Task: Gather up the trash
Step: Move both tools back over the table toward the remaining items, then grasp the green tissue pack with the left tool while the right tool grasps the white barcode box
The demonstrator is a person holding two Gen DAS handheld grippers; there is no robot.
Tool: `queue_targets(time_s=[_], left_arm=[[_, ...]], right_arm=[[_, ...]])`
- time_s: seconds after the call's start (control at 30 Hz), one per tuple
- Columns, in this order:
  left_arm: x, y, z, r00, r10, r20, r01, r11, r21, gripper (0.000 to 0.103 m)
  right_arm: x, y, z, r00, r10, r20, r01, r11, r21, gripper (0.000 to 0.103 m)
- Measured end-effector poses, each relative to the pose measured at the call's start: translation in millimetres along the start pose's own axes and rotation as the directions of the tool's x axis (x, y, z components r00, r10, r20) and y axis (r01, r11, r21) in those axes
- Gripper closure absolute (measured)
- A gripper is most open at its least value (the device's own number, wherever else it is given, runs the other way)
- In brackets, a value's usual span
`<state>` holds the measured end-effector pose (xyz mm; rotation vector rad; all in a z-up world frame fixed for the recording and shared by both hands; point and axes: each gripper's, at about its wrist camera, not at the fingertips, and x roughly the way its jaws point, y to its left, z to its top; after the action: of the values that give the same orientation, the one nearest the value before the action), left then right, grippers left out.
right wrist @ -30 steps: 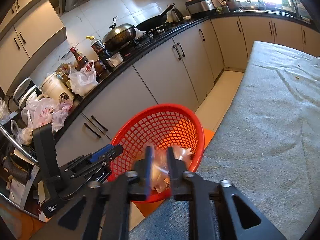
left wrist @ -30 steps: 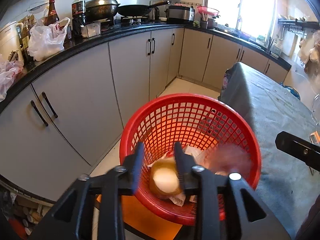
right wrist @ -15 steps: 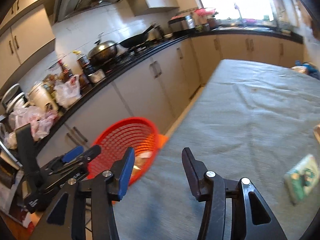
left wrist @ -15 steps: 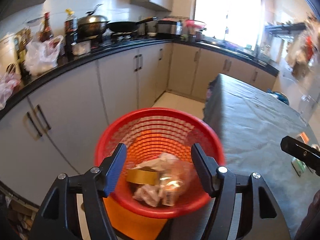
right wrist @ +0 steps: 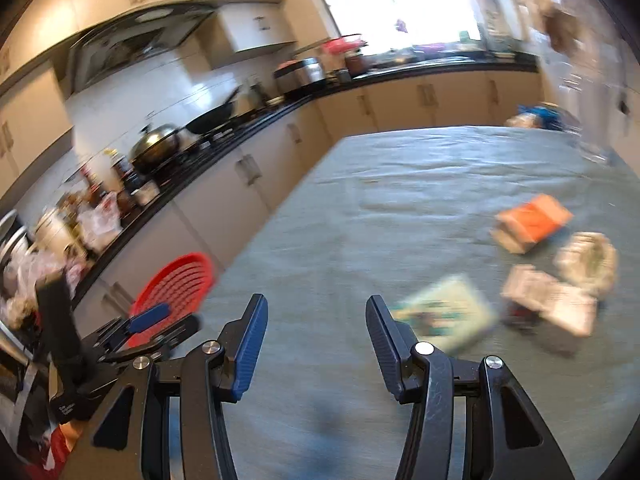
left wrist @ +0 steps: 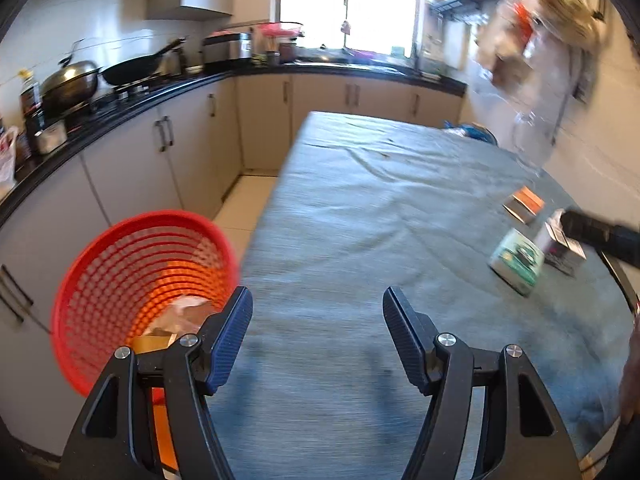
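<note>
Lower left of the left wrist view: red basket point(left wrist: 140, 280) off the table point(left wrist: 360, 240) edge, wrappers point(left wrist: 176, 316) inside. Left gripper point(left wrist: 318, 316) jaws wide, empty. Right gripper point(right wrist: 316, 320) jaws wide, empty. Right: green box point(right wrist: 448, 312), orange box point(right wrist: 532, 220), blurred cartons point(right wrist: 552, 304) on the cloth.

Both wrist views over table point(left wrist: 360, 208)

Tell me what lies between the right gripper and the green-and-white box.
Only bare grey tablecloth; the right wrist view shows the right gripper open, with the green-and-white box just beyond its right finger.
</note>
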<state>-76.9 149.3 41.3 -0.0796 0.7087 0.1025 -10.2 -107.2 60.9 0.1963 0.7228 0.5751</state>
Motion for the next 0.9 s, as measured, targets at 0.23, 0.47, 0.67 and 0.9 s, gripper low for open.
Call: queue_targets(time_s=[0.23, 0.47, 0.67, 0.9], left_arm=[[6.7, -31.2, -0.4, 0.999, -0.041, -0.029, 0.043, 0.998, 0.048, 0.036], [7.3, -45.5, -0.8, 0.998, -0.050, -0.041, 0.054, 0.994, 0.094, 0.036], [12.3, -55.3, 4.9, 0.993, -0.100, -0.070, 0.106, 0.990, 0.096, 0.036], [14.3, -78.0, 15.1, 0.980, -0.174, -0.096, 0.184, 0.976, 0.117, 0.027]], right_arm=[[3.7, -100.6, 28.7, 0.990, -0.101, -0.097, 0.109, 0.990, 0.085, 0.047], [19.7, -135.1, 18.3, 0.981, 0.034, -0.191, 0.003, 0.982, 0.189, 0.047], [18.5, -96.5, 2.3, 0.974, -0.056, -0.221, 0.048, 0.998, -0.046, 0.036], [23.5, -95.4, -3.6, 0.964, -0.168, -0.206, 0.148, 0.983, -0.112, 0.061]])
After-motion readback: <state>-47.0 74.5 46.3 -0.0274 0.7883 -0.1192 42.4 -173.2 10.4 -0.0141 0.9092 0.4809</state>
